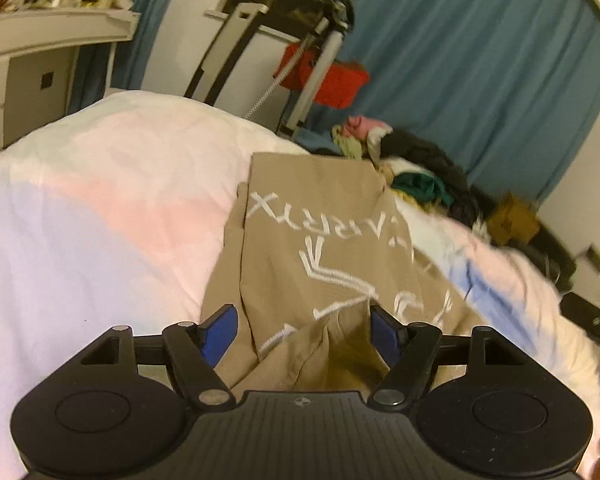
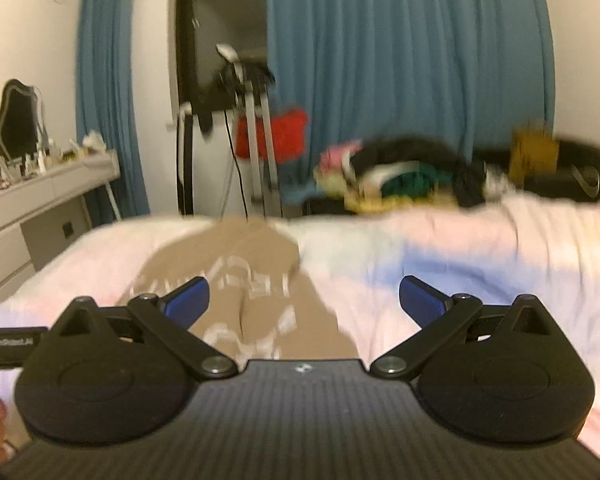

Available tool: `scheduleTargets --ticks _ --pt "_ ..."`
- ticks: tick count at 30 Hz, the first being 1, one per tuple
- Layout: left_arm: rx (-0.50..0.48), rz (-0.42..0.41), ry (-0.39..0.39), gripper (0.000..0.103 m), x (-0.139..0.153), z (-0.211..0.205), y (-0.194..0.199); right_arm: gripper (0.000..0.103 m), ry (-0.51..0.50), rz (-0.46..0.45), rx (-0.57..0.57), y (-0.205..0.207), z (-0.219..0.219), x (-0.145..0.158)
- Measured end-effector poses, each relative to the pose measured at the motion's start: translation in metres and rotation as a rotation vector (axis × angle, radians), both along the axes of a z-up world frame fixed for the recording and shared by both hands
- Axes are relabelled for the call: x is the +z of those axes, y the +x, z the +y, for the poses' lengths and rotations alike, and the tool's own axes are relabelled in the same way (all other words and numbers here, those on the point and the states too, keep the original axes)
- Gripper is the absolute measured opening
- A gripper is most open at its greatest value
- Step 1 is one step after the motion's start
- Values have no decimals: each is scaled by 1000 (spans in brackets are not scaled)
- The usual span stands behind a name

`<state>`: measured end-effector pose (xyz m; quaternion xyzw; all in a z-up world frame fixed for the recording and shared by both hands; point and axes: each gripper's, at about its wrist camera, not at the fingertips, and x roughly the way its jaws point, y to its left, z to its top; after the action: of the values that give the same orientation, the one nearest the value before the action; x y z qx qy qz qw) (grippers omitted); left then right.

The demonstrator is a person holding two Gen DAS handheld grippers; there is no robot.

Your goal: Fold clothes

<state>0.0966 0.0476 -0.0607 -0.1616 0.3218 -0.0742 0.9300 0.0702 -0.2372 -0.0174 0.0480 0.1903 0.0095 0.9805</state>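
Left gripper [image 1: 303,330] spread astride bunched tan shirt [image 1: 320,240], long axis toward twelve o'clock; right gripper [image 2: 304,300] spread empty, shirt at ten o'clock.

Bed with a pastel pink, white and blue cover [image 1: 100,208]. A tan garment with white lettering [image 1: 320,232] lies flat on it. A heap of mixed clothes [image 1: 412,164] sits at the far edge.

Two low wrist views across one bed [image 1: 100,200], toward curtains [image 2: 400,80].
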Motion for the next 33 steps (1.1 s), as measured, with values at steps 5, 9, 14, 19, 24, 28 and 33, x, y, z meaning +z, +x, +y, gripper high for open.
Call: scheduleTargets --ticks 5,9,14,19,24,28,33 --pt "-33 34 95 73 -13 -16 6 103 -16 131 122 -13 -6 -10" --pt "-43 45 163 73 -21 -31 20 103 -229 271 272 -18 32 -40" --pt "44 16 216 73 -23 -30 22 103 -384 281 333 -18 81 -64" --pt "181 -8 167 73 -14 -7 12 103 -425 297 219 -9 81 -74" --pt "238 -69 127 73 2 6 -9 103 -303 201 32 -8 47 -56" --pt "225 -132 138 72 19 5 -36 103 -120 102 -88 -15 18 -39" --pt "201 -66 245 71 22 -5 -53 103 -75 84 -209 -16 0 -37"
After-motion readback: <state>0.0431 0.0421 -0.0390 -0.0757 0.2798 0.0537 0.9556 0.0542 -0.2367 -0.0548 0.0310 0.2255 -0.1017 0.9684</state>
